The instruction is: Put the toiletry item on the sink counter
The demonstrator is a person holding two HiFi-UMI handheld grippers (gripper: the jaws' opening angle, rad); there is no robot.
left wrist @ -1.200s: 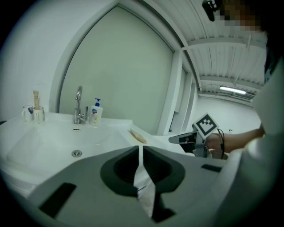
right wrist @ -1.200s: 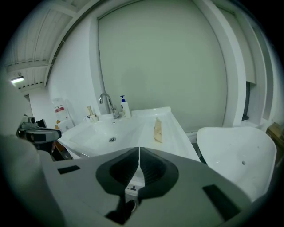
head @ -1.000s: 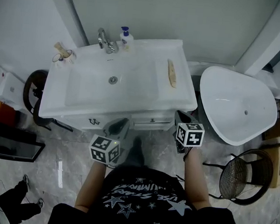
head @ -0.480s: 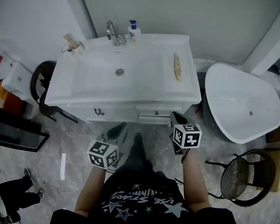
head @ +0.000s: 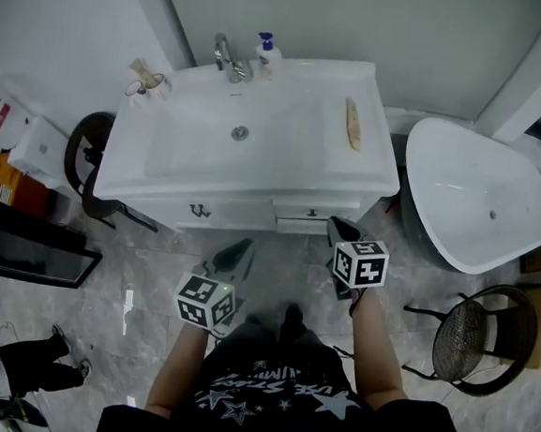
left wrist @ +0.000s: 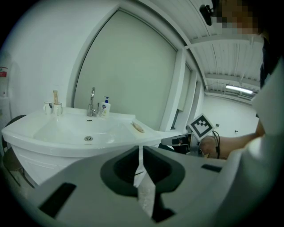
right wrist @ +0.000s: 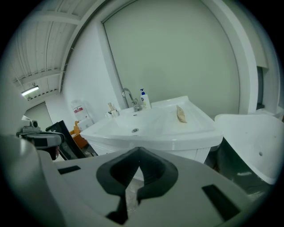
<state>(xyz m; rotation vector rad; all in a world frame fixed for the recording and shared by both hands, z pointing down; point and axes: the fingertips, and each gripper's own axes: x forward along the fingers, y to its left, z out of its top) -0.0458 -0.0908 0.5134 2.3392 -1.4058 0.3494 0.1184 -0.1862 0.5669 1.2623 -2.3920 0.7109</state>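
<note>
- Left tool (head: 234, 254) and right tool (head: 339, 231) are both closed and empty, hanging over the floor (head: 152, 275) in front of the tabletop (head: 373, 168).
- The beige toiletry item (head: 353, 124) lies flat near the tabletop's right edge, apparently already placed.
- Best now: keep both tools off the front edge and leave the item undisturbed.

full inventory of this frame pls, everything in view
sink counter: 1, white, centre, against the wall
faucet: 1, chrome, back edge of counter
pump bottle: 1, white with blue top, right of faucet
cups: 2, pale, back left corner of counter
flat item: 1, tan, right side of counter
bathtub: 1, white, right of counter
mesh stool: 1, black, floor near tub
left gripper: 1, grey, shut, empty
right gripper: 1, grey, shut, empty
</note>
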